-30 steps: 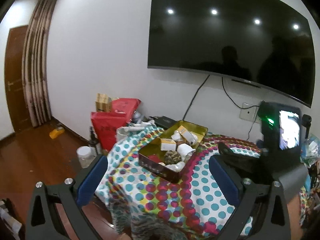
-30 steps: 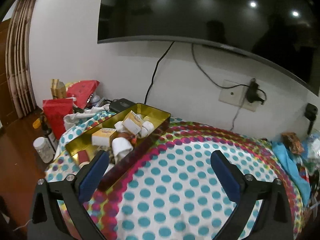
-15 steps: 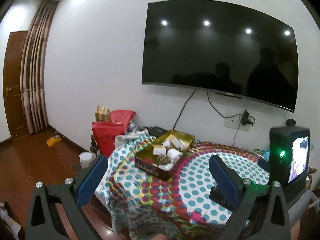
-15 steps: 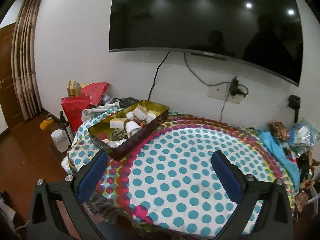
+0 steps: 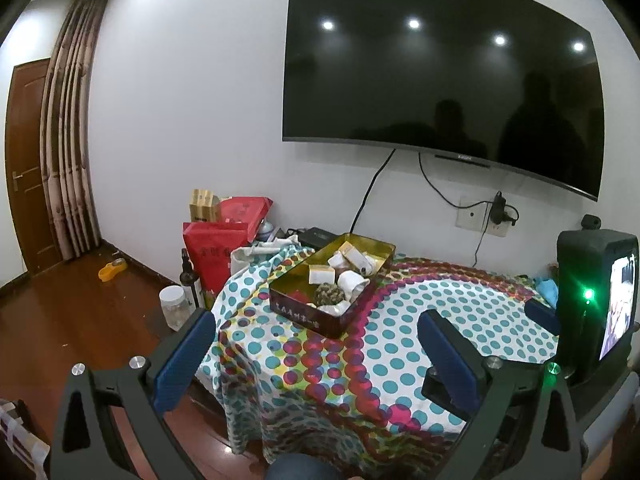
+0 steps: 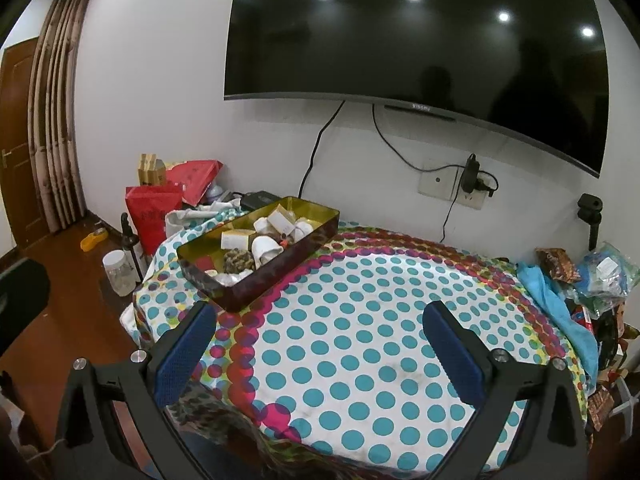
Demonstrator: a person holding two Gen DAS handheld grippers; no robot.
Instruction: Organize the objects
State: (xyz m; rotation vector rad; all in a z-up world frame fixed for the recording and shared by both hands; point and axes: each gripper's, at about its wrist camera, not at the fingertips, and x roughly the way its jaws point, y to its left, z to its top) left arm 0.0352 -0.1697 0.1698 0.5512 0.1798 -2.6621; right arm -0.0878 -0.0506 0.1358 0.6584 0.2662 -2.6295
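A gold-lined dark tin tray [image 5: 298, 311] stands on the far left part of a round table with a polka-dot cloth [image 5: 400, 332]. It holds small white cups, little boxes and a woven ball [image 5: 328, 293]. The tray also shows in the right wrist view [image 6: 244, 294], with the cloth [image 6: 360, 344] in front of it. My left gripper [image 5: 316, 354] is open and empty, held back from the table's near edge. My right gripper [image 6: 320, 348] is open and empty above the near part of the cloth. The right gripper's body with its screen [image 5: 596, 304] shows at the right of the left wrist view.
A large TV [image 6: 420, 40] hangs on the wall behind the table. Red bags and boxes [image 6: 156, 208], a bottle and a jar [image 6: 116, 272] stand on the floor at the left. Snack packets and a blue cloth [image 6: 560, 300] lie at the table's right edge.
Both grippers have pulled back and away from the table, so the tray and table look smaller and farther. Both stay open and empty.
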